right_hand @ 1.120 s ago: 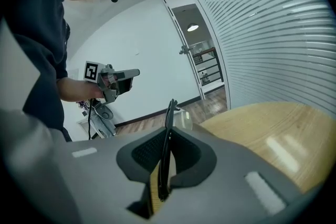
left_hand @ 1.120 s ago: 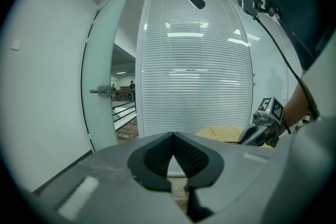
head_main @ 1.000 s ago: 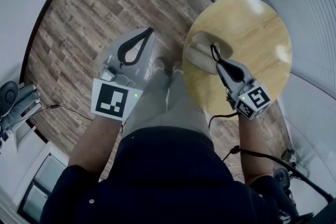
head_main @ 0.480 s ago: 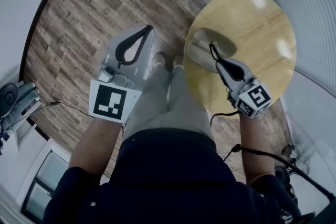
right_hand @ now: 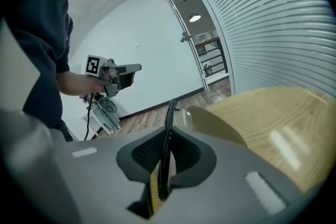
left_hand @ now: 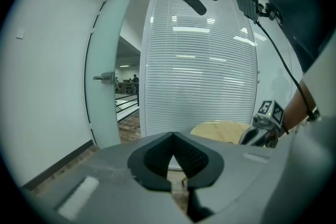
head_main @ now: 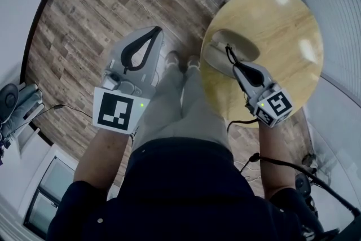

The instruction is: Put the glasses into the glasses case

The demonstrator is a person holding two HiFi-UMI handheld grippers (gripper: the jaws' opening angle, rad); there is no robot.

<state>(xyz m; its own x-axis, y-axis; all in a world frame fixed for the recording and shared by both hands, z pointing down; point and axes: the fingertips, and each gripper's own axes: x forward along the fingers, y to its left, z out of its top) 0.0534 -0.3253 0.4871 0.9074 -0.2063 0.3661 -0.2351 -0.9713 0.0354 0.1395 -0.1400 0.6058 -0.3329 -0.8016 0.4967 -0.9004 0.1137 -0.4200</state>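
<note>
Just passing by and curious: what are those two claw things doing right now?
Left gripper: jaws closed, empty.
Right gripper: jaws closed on the glasses.

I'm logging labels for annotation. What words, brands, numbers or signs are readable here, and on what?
None: no words, brands or numbers are readable in any view.
The marker cube on the left gripper shows only a black-and-white square pattern.
The marker cube on the right gripper: likewise.

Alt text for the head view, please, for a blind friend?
Seen from above, the right gripper holds dark glasses at an open glasses case on a round wooden table. The left gripper, shut and empty, hangs over the wood floor.
</note>
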